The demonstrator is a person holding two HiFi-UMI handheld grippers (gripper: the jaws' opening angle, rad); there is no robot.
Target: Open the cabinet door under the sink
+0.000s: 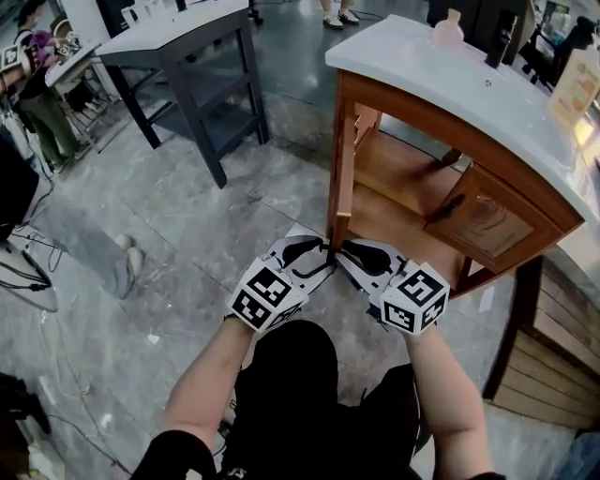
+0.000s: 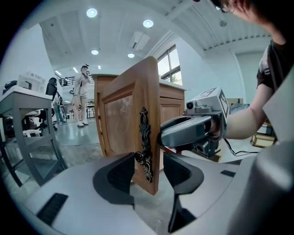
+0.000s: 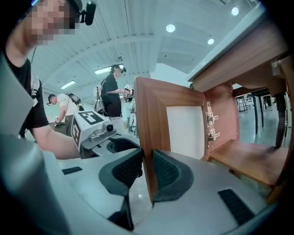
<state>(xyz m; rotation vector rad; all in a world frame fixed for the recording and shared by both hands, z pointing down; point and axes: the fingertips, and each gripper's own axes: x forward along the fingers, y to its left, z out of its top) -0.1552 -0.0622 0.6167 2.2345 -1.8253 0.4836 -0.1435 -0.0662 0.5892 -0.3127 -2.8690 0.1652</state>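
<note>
The wooden cabinet (image 1: pixel 487 159) under the white sink top (image 1: pixel 441 70) has its left door (image 1: pixel 339 169) swung out, edge-on to me. My left gripper (image 1: pixel 317 249) is open at that door's free edge. In the left gripper view the door (image 2: pixel 131 114) and its black ornate handle (image 2: pixel 144 147) stand between the jaws of the left gripper (image 2: pixel 149 167), with gaps on both sides. My right gripper (image 1: pixel 349 249) meets the same edge from the other side. In the right gripper view the right gripper (image 3: pixel 147 172) has both pads against the door (image 3: pixel 154 119). The right door (image 1: pixel 478 220) is closed.
A dark grey table (image 1: pixel 178 47) stands at the far left. A person's leg and shoes (image 1: pixel 108 258) lie on the floor to the left, beside cables (image 1: pixel 28 277). A wooden slatted frame (image 1: pixel 548 347) sits at the right. A pink bottle (image 1: pixel 448 28) stands on the sink top.
</note>
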